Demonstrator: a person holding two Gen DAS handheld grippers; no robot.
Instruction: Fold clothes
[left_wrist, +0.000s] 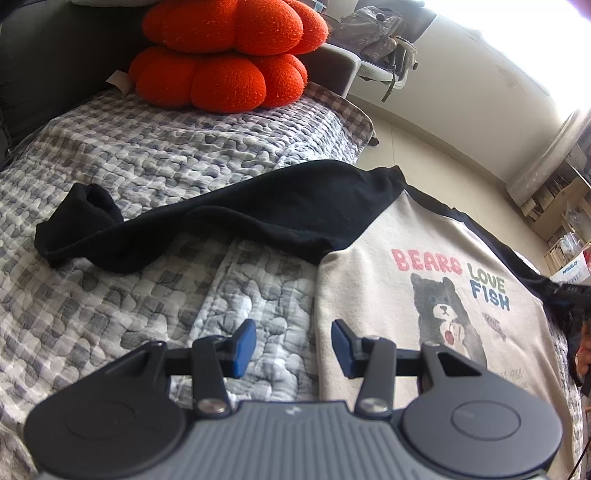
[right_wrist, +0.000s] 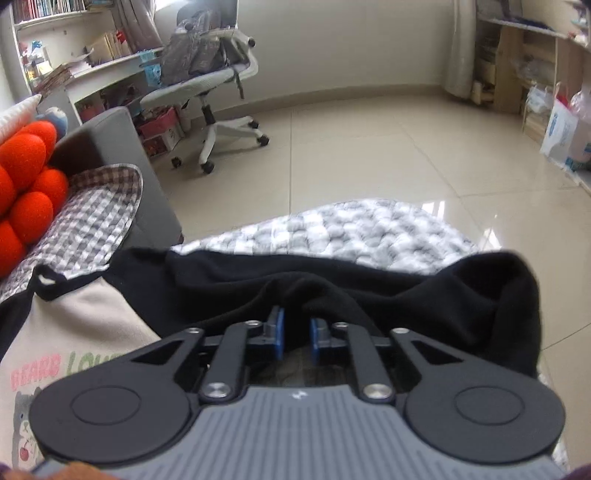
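My right gripper (right_wrist: 296, 334) has its fingers (right_wrist: 277, 332) drawn narrow, with a ridge of the black sleeve (right_wrist: 406, 295) bunched right at the tips. I can't see the pads actually bite cloth, so the pinch may be thin or empty. My left gripper (left_wrist: 293, 349) hangs with its fingers about half apart, holding nothing, over the side hem of the bear sweatshirt (left_wrist: 388, 295), which lies face up on the checked quilt (left_wrist: 129, 295) of the couch.

Risks:
- Shallow pinch: sleeve slips out once I lift, fold collapses.
- The far sleeve (left_wrist: 184, 229) on the left gripper's side lies sprawled and creased toward the orange cushions (left_wrist: 221, 55); folding the body over it traps a lump.
- Sweatshirt's right edge sits near the quilt's drop to the floor; a hard pull drags it off.

Containers: none near the sweatshirt. Boxes and bags on the shelves beyond the office chair (right_wrist: 214, 92), contents too small to tell.
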